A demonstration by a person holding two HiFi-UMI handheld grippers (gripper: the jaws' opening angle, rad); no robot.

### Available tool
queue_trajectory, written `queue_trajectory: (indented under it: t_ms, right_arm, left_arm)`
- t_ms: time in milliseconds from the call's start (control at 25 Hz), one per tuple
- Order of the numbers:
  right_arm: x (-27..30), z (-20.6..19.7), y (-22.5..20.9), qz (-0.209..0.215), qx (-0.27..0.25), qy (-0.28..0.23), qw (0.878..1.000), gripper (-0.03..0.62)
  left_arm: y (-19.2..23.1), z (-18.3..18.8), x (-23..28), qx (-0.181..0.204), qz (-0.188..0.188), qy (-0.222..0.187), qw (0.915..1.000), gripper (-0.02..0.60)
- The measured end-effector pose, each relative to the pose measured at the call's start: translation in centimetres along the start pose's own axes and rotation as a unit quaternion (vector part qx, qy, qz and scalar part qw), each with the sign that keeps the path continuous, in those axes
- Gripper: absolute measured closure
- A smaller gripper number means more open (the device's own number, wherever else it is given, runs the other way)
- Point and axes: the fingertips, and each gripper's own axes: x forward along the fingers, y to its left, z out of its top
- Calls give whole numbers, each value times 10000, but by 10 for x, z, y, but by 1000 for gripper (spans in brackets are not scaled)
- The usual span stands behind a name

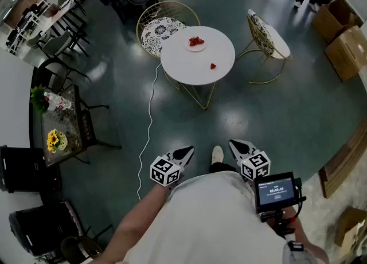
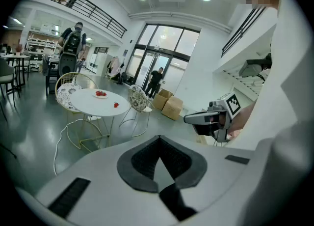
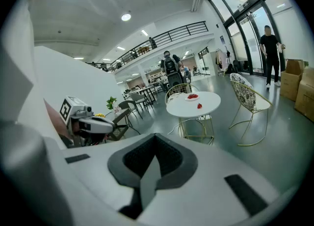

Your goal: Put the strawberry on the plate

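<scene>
From the head view, the loose strawberry (image 1: pixel 213 66) lies bare on the round white desk (image 1: pixel 180 65), between its middle and its near edge. The plate (image 1: pixel 196 49) sits toward the far edge and already holds a few berries. We stand well apart from it all, with the left gripper (image 1: pixel 186 153) and right gripper (image 1: pixel 237 144) held low and nothing in them. A white cable (image 1: pixel 150 113) trails across the floor toward the desk (a likely snag for a foot on the walk over).

In the left gripper view, the jaws are pressed together with nothing between them, and the strawberry is small and distant.

The right gripper view shows the same: jaws together, empty. We judge that a hard squeeze would bruise the soft fruit, and a glancing touch could roll it off the near edge.
</scene>
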Motion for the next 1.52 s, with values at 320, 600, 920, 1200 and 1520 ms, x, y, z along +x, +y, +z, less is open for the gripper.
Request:
queue_trajectory:
  t_ms: [320,600,920,1200,1520]
  right_arm:
    - [-7,-13,92,274,-203,-390,9987,589]
    - [-44,-41,130,198,-194,-478,9985,589]
    - [-62,-54,140,72,-214,-519,9984,589]
    - [-83,-55,153,-102,-143,-507,9986,589]
    - [-79,-63,143,-161,-150,-501,9985,589]
  left_arm:
    - [-26,-35,-78,123,23,-379,9992,578]
    - [-52,-66,-111,221,94,-470,9986,578]
    - [-77,-78,-119,295,-16,-473,9984,578]
    - [-98,-82,-131,302,-159,-396,9986,578]
    - [-93,-85,-121,321,-237,-402,9984,578]
